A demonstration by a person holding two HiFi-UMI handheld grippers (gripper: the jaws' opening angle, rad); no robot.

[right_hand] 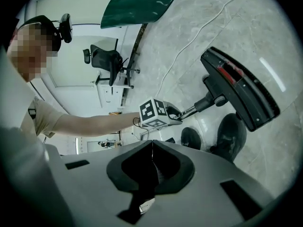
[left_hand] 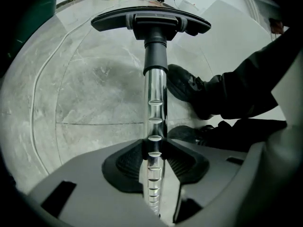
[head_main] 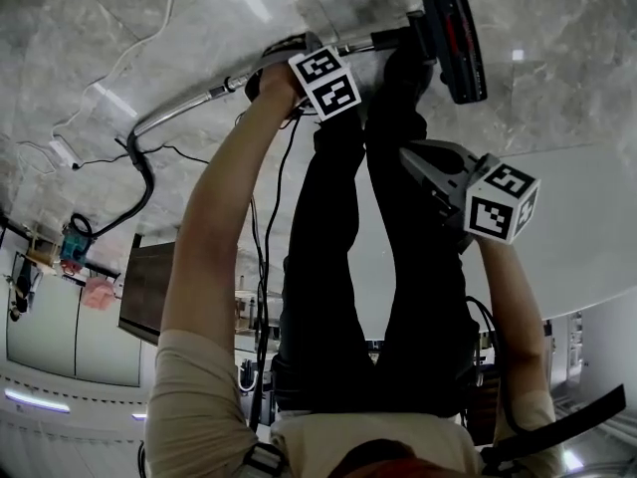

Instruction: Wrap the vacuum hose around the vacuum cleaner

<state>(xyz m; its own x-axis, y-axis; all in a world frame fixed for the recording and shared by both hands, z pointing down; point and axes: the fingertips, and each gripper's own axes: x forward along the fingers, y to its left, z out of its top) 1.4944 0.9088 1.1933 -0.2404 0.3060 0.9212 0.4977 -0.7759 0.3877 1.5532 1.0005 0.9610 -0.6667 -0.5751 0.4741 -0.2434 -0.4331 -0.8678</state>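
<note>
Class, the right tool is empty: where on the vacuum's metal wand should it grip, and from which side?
Probably the bare chrome stretch of the metal wand between the left tool, clamped on it, and the black collar by the floor head. Come across the tube from the person's right, jaws straddling it: it is straight, round and slim there.

The floor head (head_main: pixel 453 38) is black with a red strip, the tube (left_hand: pixel 155 103) shiny silver, the floor (left_hand: pixel 94 79) grey veined marble.

Slanting chrome wand (left_hand: pixel 155 108), black floor head (left_hand: pixel 150 21) tilted at its tip, underside showing, black hose (head_main: pixel 147 182) curling off the other end.
</note>
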